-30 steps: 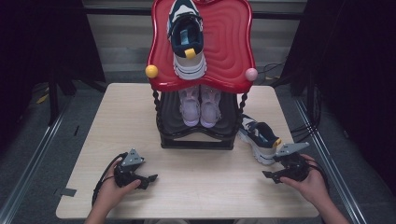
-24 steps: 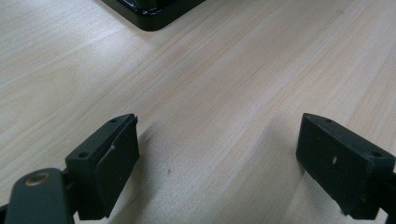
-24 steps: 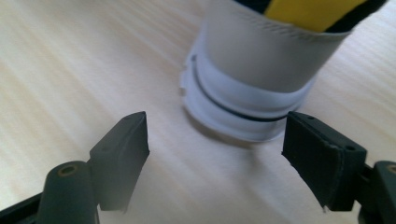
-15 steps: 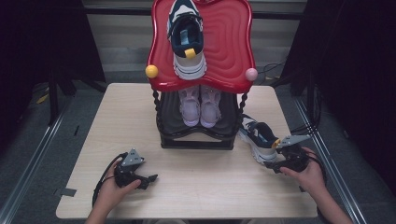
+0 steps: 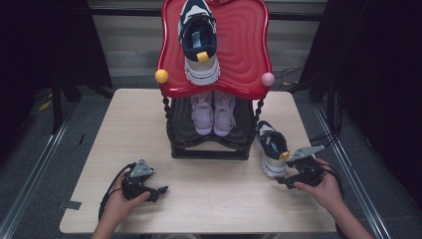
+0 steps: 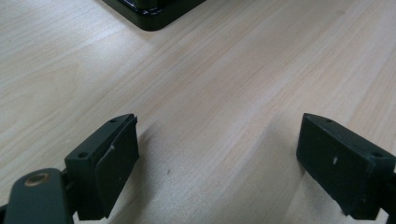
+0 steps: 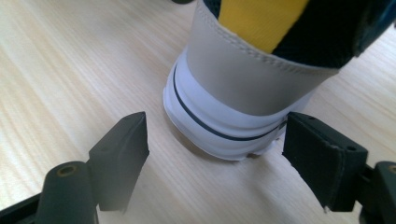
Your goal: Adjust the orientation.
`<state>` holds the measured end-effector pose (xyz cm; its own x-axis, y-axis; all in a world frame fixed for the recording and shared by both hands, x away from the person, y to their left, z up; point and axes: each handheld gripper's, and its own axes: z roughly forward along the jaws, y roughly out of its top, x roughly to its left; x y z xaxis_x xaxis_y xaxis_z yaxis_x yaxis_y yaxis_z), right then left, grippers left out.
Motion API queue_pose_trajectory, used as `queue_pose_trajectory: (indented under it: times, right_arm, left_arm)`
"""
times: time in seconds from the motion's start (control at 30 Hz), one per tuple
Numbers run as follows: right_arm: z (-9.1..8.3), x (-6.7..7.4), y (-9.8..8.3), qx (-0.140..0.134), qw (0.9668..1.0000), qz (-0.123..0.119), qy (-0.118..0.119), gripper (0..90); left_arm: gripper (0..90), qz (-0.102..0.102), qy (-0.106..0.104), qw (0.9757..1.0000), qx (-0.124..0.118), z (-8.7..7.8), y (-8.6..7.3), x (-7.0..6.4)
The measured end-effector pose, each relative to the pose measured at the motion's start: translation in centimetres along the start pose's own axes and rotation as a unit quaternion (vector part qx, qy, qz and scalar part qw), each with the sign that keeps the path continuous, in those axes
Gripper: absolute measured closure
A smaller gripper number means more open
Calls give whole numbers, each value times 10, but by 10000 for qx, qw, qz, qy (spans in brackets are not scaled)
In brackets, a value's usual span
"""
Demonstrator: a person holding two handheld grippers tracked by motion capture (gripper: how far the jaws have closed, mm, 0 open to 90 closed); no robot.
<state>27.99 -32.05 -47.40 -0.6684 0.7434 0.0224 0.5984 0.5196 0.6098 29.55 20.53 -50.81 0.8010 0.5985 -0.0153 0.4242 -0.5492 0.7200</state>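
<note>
Closing in on the shoe (image 5: 272, 148) standing on the bench (image 5: 124, 129) right of the rack (image 5: 209, 149), you are bringing your right hand-held gripper (image 5: 284, 180) nearer than a second ago, jaws wide around its heel, not yet gripping.

— The sneaker (image 7: 252, 88) by the right gripper (image 7: 215, 154), is it all there?
— No, the top edge crops it, just the heel.
— And the pink pair (image 5: 213, 113)?
— Half tucked under the red shelf (image 5: 239, 45).
</note>
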Motion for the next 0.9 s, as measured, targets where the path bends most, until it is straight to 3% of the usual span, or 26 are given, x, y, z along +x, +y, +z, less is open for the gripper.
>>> queue_pose_trajectory:
  times: [0.17, 0.33, 0.5, 0.6, 0.67, 0.9]
  right_arm:
    - [-2, 1, 3, 72, 9999, -107, -79, 235]
    - [-16, -2, 6, 154, 9996, -241, -90, 233]
    - [-32, -6, 20, 340, 9976, -599, -22, 231]
    - [-38, -8, 32, 608, 9946, -810, 217, 209]
    - [-42, -8, 42, 803, 9904, -1087, 285, 209]
    - [-48, -8, 64, 943, 9849, -1427, 270, 230]
  left_arm:
    - [123, -8, -1, 10000, 6, 0, 0, 0]
    - [123, 5, 2, 10000, 4, 0, 0, 0]
    - [122, -2, 5, 10000, 6, 0, 0, 0]
    - [123, -4, 4, 10000, 6, 0, 0, 0]
    - [122, -3, 5, 10000, 6, 0, 0, 0]
    - [122, -13, -13, 10000, 7, 0, 0, 0]
